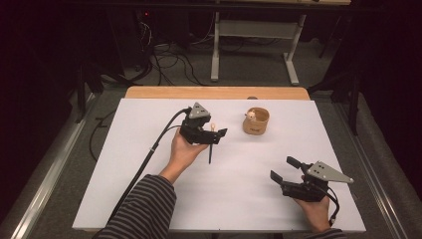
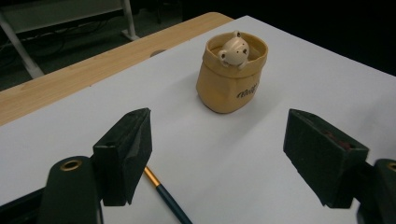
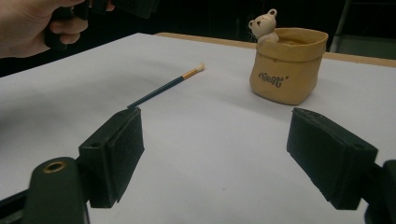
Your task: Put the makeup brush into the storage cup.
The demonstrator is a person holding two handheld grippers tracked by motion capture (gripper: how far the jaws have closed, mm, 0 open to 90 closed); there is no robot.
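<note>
A tan pot [image 1: 256,121] with a small bear figure on its rim stands at the back middle of the white mat. A thin teal brush [image 1: 210,149] with a pale tip lies flat on the mat to the pot's left. My left gripper [image 1: 215,130] hovers over the brush's tip end, open, jaws towards the pot. In the left gripper view the pot [image 2: 231,77] is ahead between the wide jaws of the left gripper [image 2: 217,135], and the brush [image 2: 166,198] lies below them. My right gripper [image 1: 282,168] is open at the front right, holding nothing. The right gripper [image 3: 215,135] faces the brush [image 3: 163,88] and pot [image 3: 287,65].
The white mat [image 1: 219,199] covers most of the table, and a wooden strip [image 1: 216,92] shows at its far edge. Beyond it are a desk frame [image 1: 215,55] and floor cables [image 1: 169,59]. The left hand [image 3: 32,23] shows at the top left of the right gripper view.
</note>
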